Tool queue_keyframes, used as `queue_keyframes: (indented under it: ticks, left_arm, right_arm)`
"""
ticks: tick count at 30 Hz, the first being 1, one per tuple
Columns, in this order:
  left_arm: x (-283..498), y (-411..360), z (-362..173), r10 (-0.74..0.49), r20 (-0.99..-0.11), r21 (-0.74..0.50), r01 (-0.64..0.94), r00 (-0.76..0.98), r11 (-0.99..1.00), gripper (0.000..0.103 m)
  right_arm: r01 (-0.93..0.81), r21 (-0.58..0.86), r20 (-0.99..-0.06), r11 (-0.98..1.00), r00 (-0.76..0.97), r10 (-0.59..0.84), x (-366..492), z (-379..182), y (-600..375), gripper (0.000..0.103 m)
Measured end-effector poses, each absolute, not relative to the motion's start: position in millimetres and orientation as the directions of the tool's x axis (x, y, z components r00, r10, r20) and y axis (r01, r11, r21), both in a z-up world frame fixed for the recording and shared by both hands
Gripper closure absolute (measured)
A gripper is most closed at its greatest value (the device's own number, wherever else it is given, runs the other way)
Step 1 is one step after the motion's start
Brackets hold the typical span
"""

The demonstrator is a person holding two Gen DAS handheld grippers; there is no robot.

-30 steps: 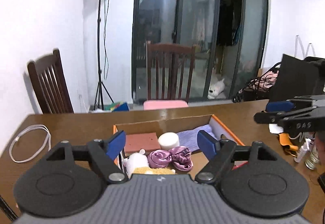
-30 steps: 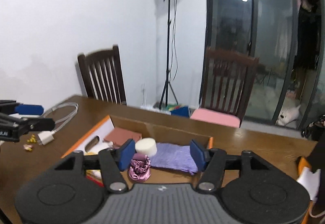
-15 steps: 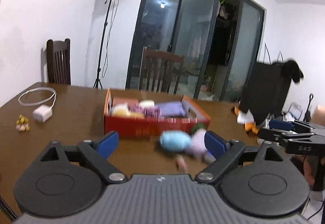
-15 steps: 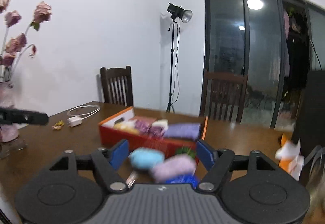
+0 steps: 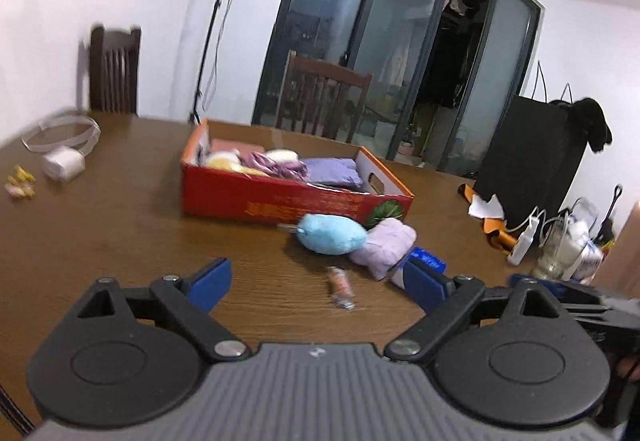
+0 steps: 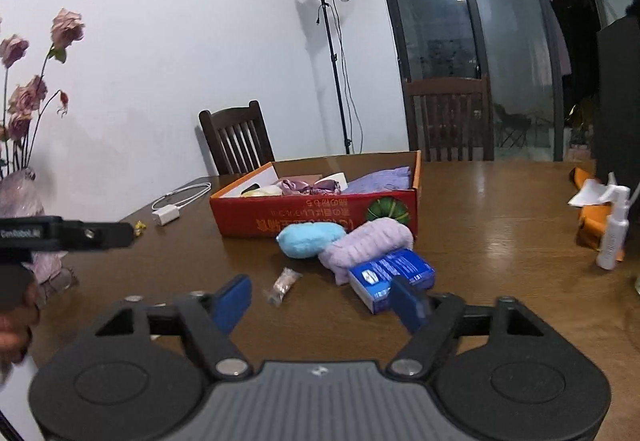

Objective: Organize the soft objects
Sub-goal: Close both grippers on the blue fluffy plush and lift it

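Note:
A red cardboard box [image 5: 280, 201] [image 6: 312, 215] on the brown table holds several soft things, among them a purple cloth [image 5: 330, 171] and a shiny pink scrunchie [image 6: 308, 186]. In front of it lie a light blue plush [image 5: 330, 235] [image 6: 308, 239] and a lilac rolled towel [image 5: 386, 247] [image 6: 366, 247], touching each other. A blue and white small box [image 6: 390, 277] lies against the towel. My left gripper [image 5: 320, 283] is open and empty, short of the plush. My right gripper [image 6: 322, 301] is open and empty, near the small box.
A small wrapped packet [image 5: 340, 285] [image 6: 282, 283] lies near the plush. A white charger and cable [image 5: 64, 159] sit at the left. A vase of pink flowers [image 6: 24, 201], a spray bottle [image 6: 612, 229], jars and orange items [image 5: 496, 231] are at the sides. Chairs [image 5: 320, 97] stand behind the table.
Both grippers have pulled back from above the box to low over the table in front of it. The blue plush, lilac towel and small box have come into view.

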State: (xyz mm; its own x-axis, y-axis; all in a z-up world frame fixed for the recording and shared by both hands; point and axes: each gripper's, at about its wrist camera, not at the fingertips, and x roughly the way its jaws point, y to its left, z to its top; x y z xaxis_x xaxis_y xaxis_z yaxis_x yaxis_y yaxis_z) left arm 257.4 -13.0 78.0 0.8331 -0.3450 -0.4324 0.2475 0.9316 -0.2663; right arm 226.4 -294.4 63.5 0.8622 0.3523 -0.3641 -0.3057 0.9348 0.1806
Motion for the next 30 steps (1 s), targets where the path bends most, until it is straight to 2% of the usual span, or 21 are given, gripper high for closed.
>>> queue_keyframes:
  ticks: [2,3,5,9,13,16,18,21,24,30]
  left_arm:
    - [280.5,-23.5,72.5,-0.354,-0.463,-0.295,0.235,0.813,0.926,0.024]
    - [294.6,-28.6,69.1,-0.357,-0.477,-0.315,0.223,0.803,0.922,0.027]
    - [319.4,-36.4,62.1,-0.366,-0.492,-0.349,0.207,0.79,0.914,0.031]
    - [364.7,-49.4,46.8,-0.374,-0.496,-0.41,0.168,0.784,0.897,0.031]
    - [398.2,-56.4,27.9,-0.361,-0.524,-0.445,0.114,0.771,0.888,0.032]
    - [411.0,-56.4,16.2,-0.38,-0.533,-0.459,0.119,0.756,0.88,0.039]
    - [416.1,-53.3,9.2,-0.412,-0.524,-0.49,0.131,0.746,0.862,0.05]
    - [421.9,-51.4,-0.5,-0.45,-0.533,-0.527,0.134,0.717,0.839,0.063]
    - [423.0,-47.4,-3.1,-0.476,-0.523,-0.564,0.131,0.706,0.815,0.065]
    - [422.0,-51.4,-3.1,-0.474,-0.511,-0.551,0.15,0.717,0.821,0.066]
  right_arm:
    - [-0.293,0.19,-0.38,0.937,0.858,0.345,250.8,62.3,-292.5,0.046]
    - [-0.286,0.197,-0.389,0.938,0.855,0.342,264.8,62.5,-290.5,0.052]
    - [-0.287,0.223,-0.404,0.932,0.842,0.356,295.1,63.1,-288.9,0.058]
    - [-0.331,0.313,-0.447,0.89,0.775,0.446,363.7,61.3,-280.5,0.058]
    - [-0.341,0.335,-0.501,0.878,0.725,0.473,425.6,55.0,-265.5,0.057]
    - [-0.32,0.345,-0.547,0.883,0.695,0.466,454.9,47.5,-256.1,0.055]
    - [-0.331,0.358,-0.556,0.873,0.676,0.484,462.8,41.8,-252.3,0.049]
    - [-0.323,0.364,-0.588,0.873,0.647,0.485,473.0,28.9,-246.1,0.048]
    - [-0.329,0.381,-0.577,0.864,0.646,0.5,476.5,23.1,-246.2,0.046]
    - [-0.344,0.404,-0.551,0.847,0.648,0.526,475.6,22.2,-246.9,0.057]
